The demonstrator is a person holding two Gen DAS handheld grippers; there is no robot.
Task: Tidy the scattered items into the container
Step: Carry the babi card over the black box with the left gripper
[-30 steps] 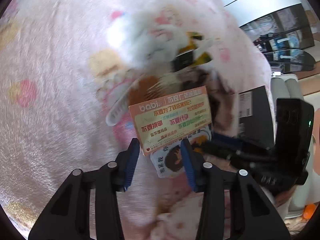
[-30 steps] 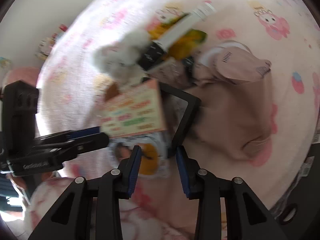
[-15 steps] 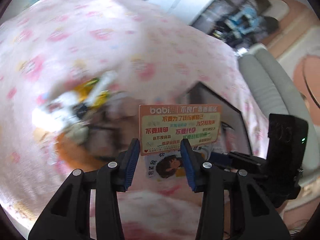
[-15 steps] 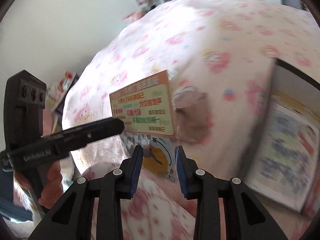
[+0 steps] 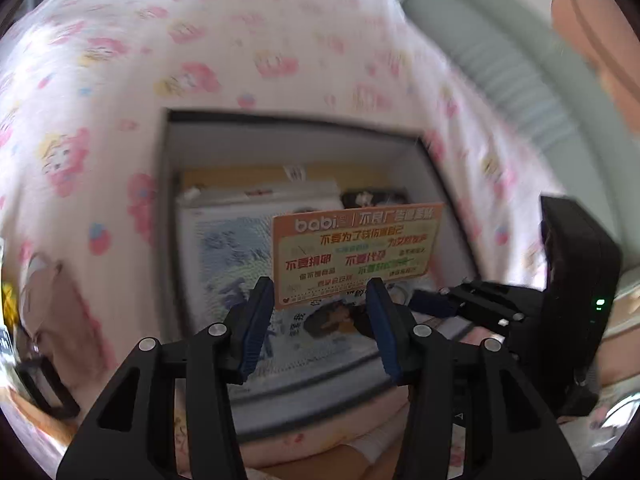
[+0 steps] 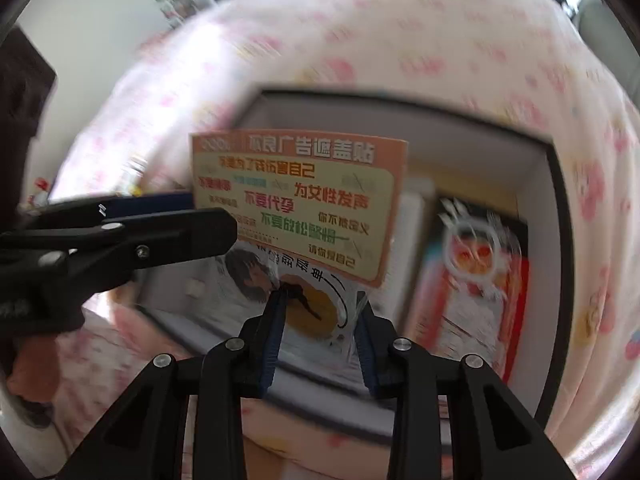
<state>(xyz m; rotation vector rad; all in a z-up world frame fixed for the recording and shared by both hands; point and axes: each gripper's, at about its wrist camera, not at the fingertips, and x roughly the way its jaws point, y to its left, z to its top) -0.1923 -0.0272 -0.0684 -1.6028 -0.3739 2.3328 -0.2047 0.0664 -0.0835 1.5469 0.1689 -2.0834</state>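
Note:
Both grippers hold one sticker pack (image 5: pixel 356 252): an orange printed card on a clear sleeve of cartoon pictures. It hangs over the open black box (image 5: pixel 280 116), which holds several booklets (image 5: pixel 224 248). My left gripper (image 5: pixel 320 292) has the sleeve's lower part between its fingers, touching both pads while the jaws are opening. From the right, my right gripper (image 5: pixel 432 300) reaches the sleeve's edge. In the right wrist view the right gripper (image 6: pixel 320 304) is shut on the bowed sleeve below the card (image 6: pixel 300 200). The left gripper (image 6: pixel 224 228) straddles the card's left edge above the box (image 6: pixel 400 98).
A pink cartoon-print blanket (image 5: pixel 200 40) lies around the box. A beige pouch (image 5: pixel 52 312) and a black frame-like item (image 5: pixel 44 392) lie left of it. A grey-green padded edge (image 5: pixel 500 60) runs at the upper right. A red-orange book (image 6: pixel 476 280) sits inside the box.
Both grippers have carried the sticker pack from above the pile of scattered items across the blanket to above the open box. The pile has left the view and the left jaws stand slightly wider.

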